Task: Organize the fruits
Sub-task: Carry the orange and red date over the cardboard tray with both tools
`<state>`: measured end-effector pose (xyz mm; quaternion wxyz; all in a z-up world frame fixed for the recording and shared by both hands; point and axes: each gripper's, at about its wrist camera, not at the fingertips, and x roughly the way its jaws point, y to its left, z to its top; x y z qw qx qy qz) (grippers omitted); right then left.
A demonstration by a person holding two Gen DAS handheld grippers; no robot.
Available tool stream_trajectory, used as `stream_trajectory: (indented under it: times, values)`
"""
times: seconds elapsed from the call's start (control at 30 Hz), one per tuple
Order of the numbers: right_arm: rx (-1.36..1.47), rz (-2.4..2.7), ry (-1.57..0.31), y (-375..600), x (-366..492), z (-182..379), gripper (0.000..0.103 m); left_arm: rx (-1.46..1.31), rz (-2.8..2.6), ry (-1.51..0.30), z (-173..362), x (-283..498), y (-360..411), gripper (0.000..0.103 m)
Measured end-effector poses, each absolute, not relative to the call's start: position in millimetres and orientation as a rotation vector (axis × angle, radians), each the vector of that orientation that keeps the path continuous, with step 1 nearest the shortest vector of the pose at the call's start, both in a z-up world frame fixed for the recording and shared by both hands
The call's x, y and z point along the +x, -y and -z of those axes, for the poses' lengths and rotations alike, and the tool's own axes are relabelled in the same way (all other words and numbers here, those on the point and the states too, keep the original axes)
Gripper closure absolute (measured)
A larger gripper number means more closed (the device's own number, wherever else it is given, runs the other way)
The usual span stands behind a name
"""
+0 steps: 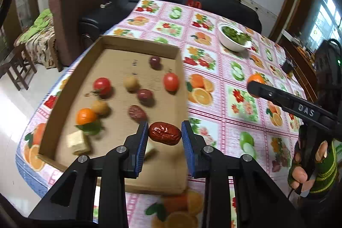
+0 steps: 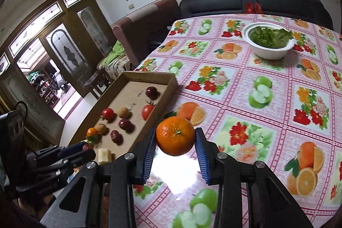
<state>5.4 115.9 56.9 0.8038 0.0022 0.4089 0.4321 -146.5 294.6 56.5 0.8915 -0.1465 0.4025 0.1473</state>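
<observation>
Left wrist view shows my left gripper (image 1: pixel 164 134) clamped on a wrinkled red date (image 1: pixel 164 133), held above the near end of the cardboard tray (image 1: pixel 136 41). Inside that tray I see two tomatoes (image 1: pixel 102 84), a small tangerine with a leaf (image 1: pixel 86 116), two tan longans (image 1: pixel 131 83), more dark dates (image 1: pixel 137 113) and a pale yellow block (image 1: pixel 78 142). On the right wrist view my right gripper (image 2: pixel 175 138) grips a mandarin (image 2: pixel 175 135), stem toward the camera, just beyond the tray's right wall over the fruit-print tablecloth (image 2: pixel 256 121). Far past the tray stands a white bowl of greens (image 2: pixel 269 41).
</observation>
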Motion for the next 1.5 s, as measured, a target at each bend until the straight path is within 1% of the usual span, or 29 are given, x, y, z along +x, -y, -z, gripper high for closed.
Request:
stream_trajectory:
  times: [0.53, 0.97, 1.5]
  values:
    - [-0.058, -1.027, -0.877, -167.7, -27.1, -61.2, 0.067, -0.357, -0.389, -0.828, -51.2, -177.1, -340.9, 0.074]
    - [-0.087, -1.072, -0.877, -202.5, -34.3, -63.0, 0.067, -0.382, -0.348, -0.848, -38.7, -181.4, -337.6, 0.074]
    - [-0.135, -1.094, -0.923, -236.2, -36.3, -38.9, 0.067, -0.396, -0.360, -0.895, -20.1, -175.8, -343.6, 0.074]
